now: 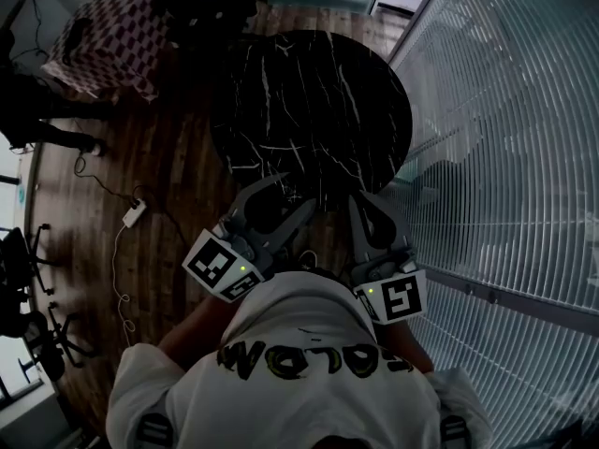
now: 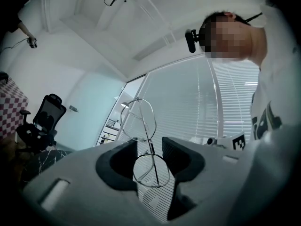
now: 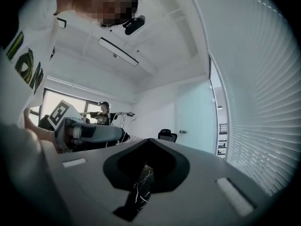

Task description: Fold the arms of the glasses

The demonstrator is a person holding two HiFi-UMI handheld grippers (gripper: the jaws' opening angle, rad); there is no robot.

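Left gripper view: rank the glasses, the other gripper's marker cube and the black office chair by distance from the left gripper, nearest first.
1. glasses: centre of the view, between the jaws.
2. marker cube: close by at the view's right, beside the person's shirt.
3. office chair: far left, across the room.

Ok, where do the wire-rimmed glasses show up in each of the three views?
Head view: cannot be made out; it is too dark around the left gripper.
Left gripper view: the glasses are at centre, one lens above the other, between that gripper's jaws, against the window.
Right gripper view: not in it.
Shared landmark: the window blinds, seen in all three views.
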